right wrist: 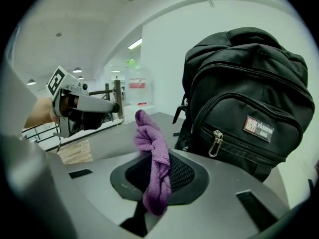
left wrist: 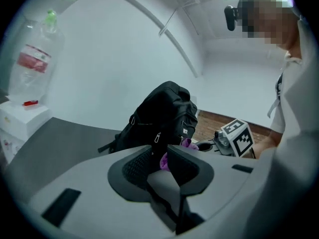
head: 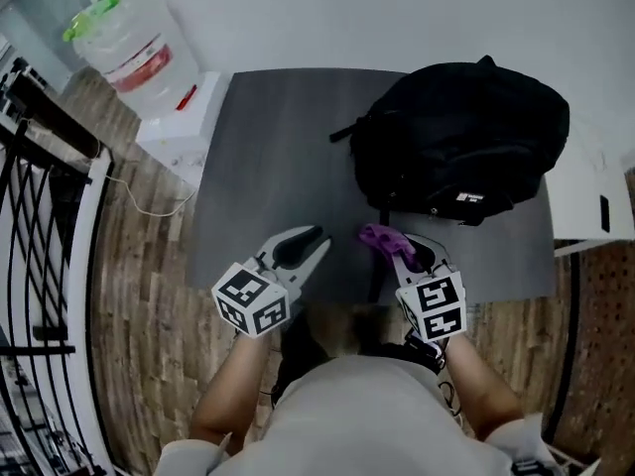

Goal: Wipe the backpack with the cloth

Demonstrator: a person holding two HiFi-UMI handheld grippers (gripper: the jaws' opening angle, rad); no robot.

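The black backpack [head: 461,137] sits on the far right part of the dark grey worktop [head: 278,147]. The head view shows this from above, with both hand-held grippers at the near edge. The left hand-held gripper [head: 298,251] is near the middle of that edge. The right hand-held gripper [head: 412,256] is just beside it, below the backpack, with the purple cloth [head: 382,238] bunched at its tip.

The right gripper view shows what the head view does not: the jaws of the right hand-held gripper [right wrist: 154,176] are clamped on the cloth [right wrist: 152,158]. The cloth stands up in a twisted fold above the jaws, and a short end hangs below them. This view also shows the backpack [right wrist: 249,103] close ahead on the right. Its front pocket, a small sewn label and a metal zip pull face the camera. The cloth is near the bag, but contact cannot be made out.

The left gripper view shows the left hand-held gripper [left wrist: 159,156] with its jaws a narrow way apart and nothing held between them. The purple seen through the gap is the cloth [left wrist: 187,143] farther off, beside the backpack [left wrist: 159,118].

Only the head view shows the wooden floor [head: 149,296] around the worktop. It also shows a water bottle [head: 129,43] with a green cap on a white dispenser [head: 184,117] at the far left.
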